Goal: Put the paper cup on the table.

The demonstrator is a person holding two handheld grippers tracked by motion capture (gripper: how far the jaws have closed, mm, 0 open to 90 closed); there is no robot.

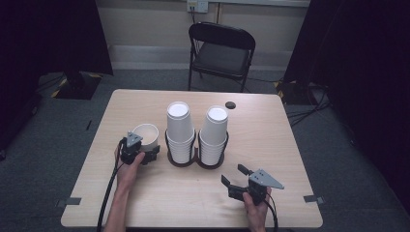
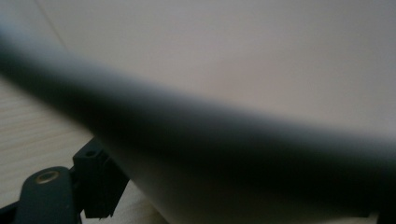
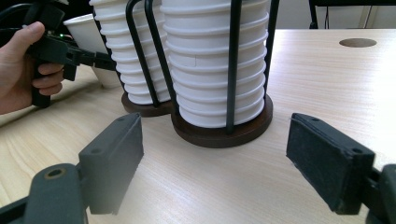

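A single white paper cup [image 1: 146, 134] stands on the table left of two tall stacks of white cups [image 1: 179, 130] [image 1: 213, 133], which sit in a black wire holder [image 1: 196, 162]. My left gripper [image 1: 151, 152] is shut on the single cup low on its wall. In the left gripper view the cup [image 2: 243, 70] sits blurred and very close, with one finger [image 2: 95, 179] beside it. The right gripper view shows that hand, its gripper [image 3: 100, 59] and the cup [image 3: 88, 30] at far left. My right gripper [image 1: 233, 175] [image 3: 219, 163] is open, with nothing in it, on the near side of the holder's wooden base [image 3: 219, 133].
The light wood table [image 1: 270, 145] has a dark round hole [image 1: 230, 105] near its far edge. A black folding chair [image 1: 221, 50] stands behind the table. Cables trail from both grippers toward the near edge.
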